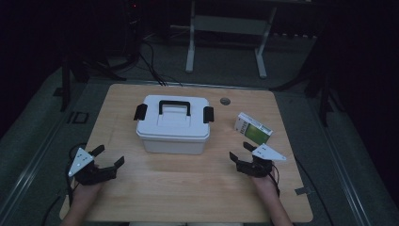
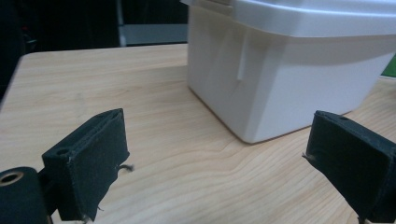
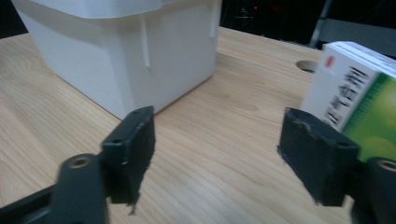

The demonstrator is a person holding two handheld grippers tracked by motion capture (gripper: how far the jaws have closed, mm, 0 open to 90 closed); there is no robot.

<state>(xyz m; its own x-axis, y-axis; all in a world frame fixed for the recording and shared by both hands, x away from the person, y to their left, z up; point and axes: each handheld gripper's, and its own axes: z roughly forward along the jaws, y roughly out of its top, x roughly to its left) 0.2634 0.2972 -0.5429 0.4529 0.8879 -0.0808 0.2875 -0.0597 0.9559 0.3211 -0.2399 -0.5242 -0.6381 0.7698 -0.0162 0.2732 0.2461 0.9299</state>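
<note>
A white lidded storage box (image 1: 173, 123) with a black handle and two black side latches stands at the middle of the wooden table (image 1: 188, 183). Right of it lies a small white and green carton (image 1: 253, 128). My left gripper (image 1: 109, 156) rests open near the table's front left, pointing toward the box (image 2: 289, 70), with bare wood between its pads (image 2: 88, 161). My right gripper (image 1: 240, 151) is open at the front right, just below the carton (image 3: 359, 100). Nothing sits between its pads (image 3: 133, 144), and the box (image 3: 126, 51) lies ahead on its left.
A round cable hole (image 1: 225, 100) sits in the table near its back edge. Beyond the table are a white metal stand (image 1: 226, 28) and cables on a dark floor. Open wood stretches between the two grippers along the front.
</note>
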